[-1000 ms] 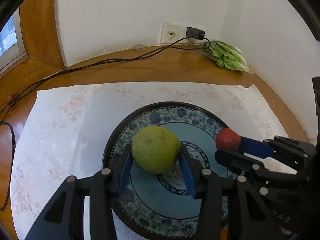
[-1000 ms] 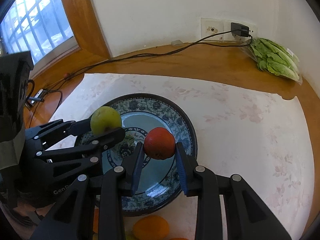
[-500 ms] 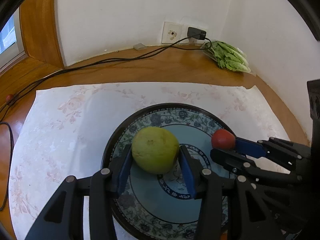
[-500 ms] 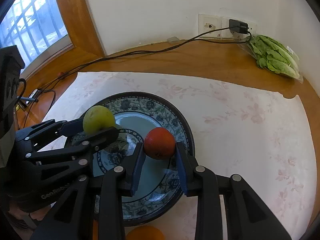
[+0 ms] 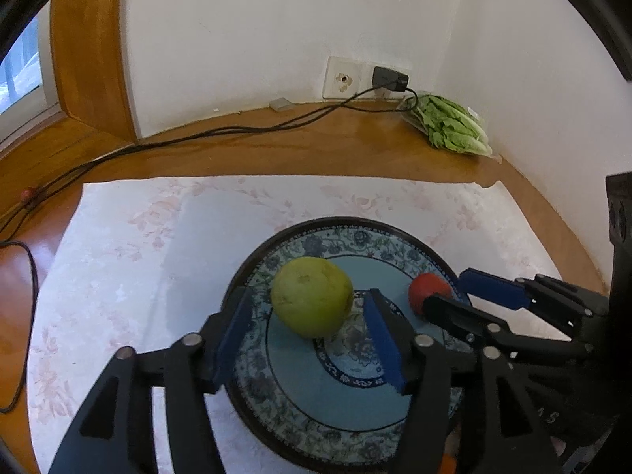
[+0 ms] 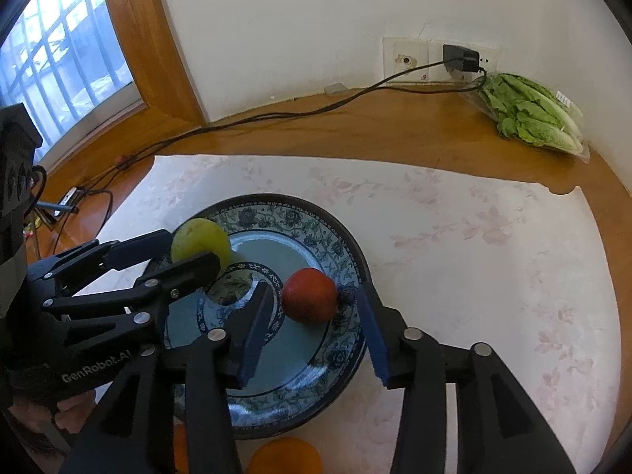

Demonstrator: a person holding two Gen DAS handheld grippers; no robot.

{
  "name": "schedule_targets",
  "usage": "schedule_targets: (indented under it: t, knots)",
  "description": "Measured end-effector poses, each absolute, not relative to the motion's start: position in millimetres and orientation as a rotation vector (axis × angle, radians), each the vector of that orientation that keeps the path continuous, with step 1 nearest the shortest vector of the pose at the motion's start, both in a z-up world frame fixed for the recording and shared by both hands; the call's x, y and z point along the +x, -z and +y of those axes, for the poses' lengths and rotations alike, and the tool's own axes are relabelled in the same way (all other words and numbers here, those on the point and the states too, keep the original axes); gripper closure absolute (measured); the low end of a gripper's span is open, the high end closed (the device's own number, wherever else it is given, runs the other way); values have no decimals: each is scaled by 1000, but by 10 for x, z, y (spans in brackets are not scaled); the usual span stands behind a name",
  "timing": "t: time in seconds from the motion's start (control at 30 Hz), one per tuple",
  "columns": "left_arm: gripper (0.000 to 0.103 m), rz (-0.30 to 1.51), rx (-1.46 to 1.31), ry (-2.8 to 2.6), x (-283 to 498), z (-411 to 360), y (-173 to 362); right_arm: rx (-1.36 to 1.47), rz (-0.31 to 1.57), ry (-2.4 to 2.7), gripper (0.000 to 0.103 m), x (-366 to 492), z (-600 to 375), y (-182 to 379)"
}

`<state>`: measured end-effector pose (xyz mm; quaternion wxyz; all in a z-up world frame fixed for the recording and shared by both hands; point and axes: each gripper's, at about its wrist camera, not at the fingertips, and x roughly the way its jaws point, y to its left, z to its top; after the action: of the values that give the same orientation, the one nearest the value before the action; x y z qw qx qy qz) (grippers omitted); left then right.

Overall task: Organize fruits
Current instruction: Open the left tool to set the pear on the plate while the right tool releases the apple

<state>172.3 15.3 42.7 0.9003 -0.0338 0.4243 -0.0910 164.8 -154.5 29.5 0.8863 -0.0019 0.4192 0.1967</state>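
Note:
A blue patterned plate (image 5: 316,414) (image 6: 300,399) sits on a white floral cloth. A yellow-green fruit (image 5: 312,302) (image 6: 199,239) lies on the plate between the fingers of my left gripper (image 5: 306,326), which is open with gaps on both sides. A red fruit (image 6: 310,295) (image 5: 428,292) lies on the plate's right side between the fingers of my right gripper (image 6: 312,320), also open and clear of it. An orange (image 6: 286,456) lies near the front edge below the plate.
A bag of lettuce (image 5: 450,128) (image 6: 529,112) lies at the back right by the wall. A black cable (image 5: 221,132) runs from a plugged charger (image 6: 460,58) across the wooden table. A window frame (image 6: 158,47) stands at the left.
Both grippers have opened: the green fruit and the red fruit were let go and now rest on the plate. Both grippers have drawn back a little.

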Motion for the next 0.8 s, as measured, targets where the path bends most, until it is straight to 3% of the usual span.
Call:
schedule_targets:
  t: [0.17, 0.8]
  knots:
    - [33, 865, -70, 187, 1612, 133, -517, 24, 865, -420, 56, 1552, -1590, -365]
    - [29, 907, -56, 204, 1069, 86, -639, 87, 828, -429, 56, 1043, -1788, -521]
